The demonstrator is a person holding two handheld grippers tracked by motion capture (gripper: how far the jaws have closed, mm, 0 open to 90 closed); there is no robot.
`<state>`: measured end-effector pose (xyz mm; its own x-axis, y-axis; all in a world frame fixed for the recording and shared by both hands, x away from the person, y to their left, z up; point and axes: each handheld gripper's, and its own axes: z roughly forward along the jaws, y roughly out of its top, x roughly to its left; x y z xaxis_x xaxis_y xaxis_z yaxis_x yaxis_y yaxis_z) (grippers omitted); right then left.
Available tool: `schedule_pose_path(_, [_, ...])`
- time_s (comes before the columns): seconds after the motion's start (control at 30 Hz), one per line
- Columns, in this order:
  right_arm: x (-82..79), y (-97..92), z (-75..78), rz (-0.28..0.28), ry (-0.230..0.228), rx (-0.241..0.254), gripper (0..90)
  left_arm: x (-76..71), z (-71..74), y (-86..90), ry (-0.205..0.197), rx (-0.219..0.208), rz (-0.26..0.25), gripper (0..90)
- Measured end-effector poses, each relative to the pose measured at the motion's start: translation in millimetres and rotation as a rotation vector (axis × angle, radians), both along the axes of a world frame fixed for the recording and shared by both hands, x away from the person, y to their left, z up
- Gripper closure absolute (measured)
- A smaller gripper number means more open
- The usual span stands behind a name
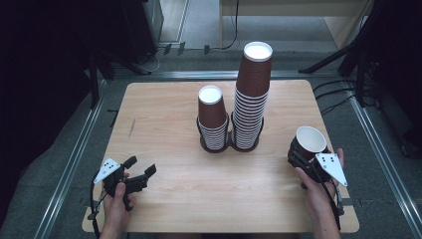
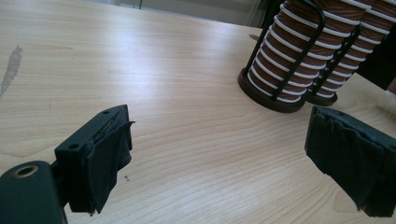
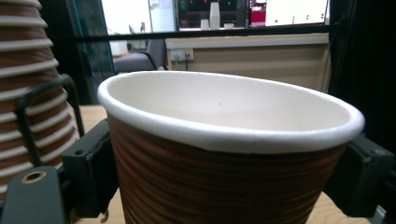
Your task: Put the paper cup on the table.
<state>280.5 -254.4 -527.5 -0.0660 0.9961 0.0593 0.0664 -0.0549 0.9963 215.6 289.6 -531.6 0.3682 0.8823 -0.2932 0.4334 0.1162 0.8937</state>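
Two stacks of brown ribbed paper cups stand in a black wire holder (image 1: 230, 145) at the table's middle: a short stack (image 1: 212, 117) and a tall stack (image 1: 252, 94). My right gripper (image 1: 302, 155) at the right edge is shut on a single brown cup (image 1: 309, 141) with a white inside, mouth up; both jaws press its sides (image 3: 224, 186). My left gripper (image 1: 140, 167) lies low at the front left, jaws wide apart and empty (image 2: 219, 158). From the left gripper view the holder (image 2: 280, 95) and its stacks stand ahead to the right.
The light wooden table (image 1: 169, 129) has rounded corners and bare wood around the holder. A dark scuff (image 2: 11, 65) marks its left part. Metal floor rails (image 1: 74, 159) run along both sides, with cables and stand legs (image 1: 338, 94) at the far right.
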Motion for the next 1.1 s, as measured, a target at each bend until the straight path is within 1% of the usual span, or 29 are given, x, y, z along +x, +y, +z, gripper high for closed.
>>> schedule_pose_path(0.1, [3.0,-1.8,-2.8,-0.003,0.013,-0.021,12.2,0.4,-1.3,0.8,0.008,0.004,0.0,7.5])
schedule_pose_path(0.17, [5.3,-3.2,-5.6,-0.016,0.03,-0.042,12.1,0.4,-2.0,0.8,0.015,0.003,0.001,7.5])
schedule_pose_path(0.27, [8.2,-4.4,-8.4,-0.027,0.04,-0.066,12.0,-0.1,-2.5,2.9,0.019,0.006,0.006,7.5])
schedule_pose_path(0.33, [9.8,-4.4,-9.3,-0.031,0.045,-0.071,11.9,-0.4,-2.6,4.2,0.021,-0.001,0.014,7.5])
schedule_pose_path(0.5, [13.2,-4.2,-13.0,-0.043,0.055,-0.09,11.7,-0.4,-3.0,6.8,0.024,0.0,0.018,7.5])
schedule_pose_path(0.57, [14.5,-4.8,-14.2,-0.047,0.058,-0.091,11.7,-0.2,-3.9,7.3,0.027,0.0,0.021,7.5])
schedule_pose_path(0.67, [15.3,-5.8,-15.1,-0.052,0.067,-0.081,11.7,-0.4,-5.3,7.7,0.022,0.006,0.027,7.5])
schedule_pose_path(0.73, [15.3,-6.1,-15.7,-0.051,0.071,-0.083,11.6,-1.7,-6.1,7.6,0.003,0.027,0.039,7.5])
schedule_pose_path(0.77, [15.3,-6.2,-16.0,-0.05,0.073,-0.083,11.6,-3.1,-6.9,6.9,-0.019,0.043,0.042,7.5])
schedule_pose_path(0.8, [15.2,-6.1,-16.1,-0.048,0.073,-0.082,11.5,-4.1,-7.8,6.4,-0.032,0.067,0.044,7.5])
schedule_pose_path(0.9, [14.8,-5.6,-16.1,-0.043,0.075,-0.079,11.4,-5.1,-11.4,3.9,-0.043,0.126,0.064,7.5])
schedule_pose_path(0.93, [14.6,-5.2,-16.2,-0.043,0.076,-0.077,11.4,-4.8,-12.4,3.4,-0.042,0.139,0.071,7.5])
schedule_pose_path(1.0, [14.3,-4.9,-16.2,-0.04,0.078,-0.075,11.3,-4.5,-14.0,2.9,-0.04,0.15,0.084,7.5])
schedule_pose_path(1.1, [13.3,-4.7,-16.1,-0.038,0.083,-0.071,11.1,-4.7,-14.7,3.9,-0.038,0.145,0.093,7.4])
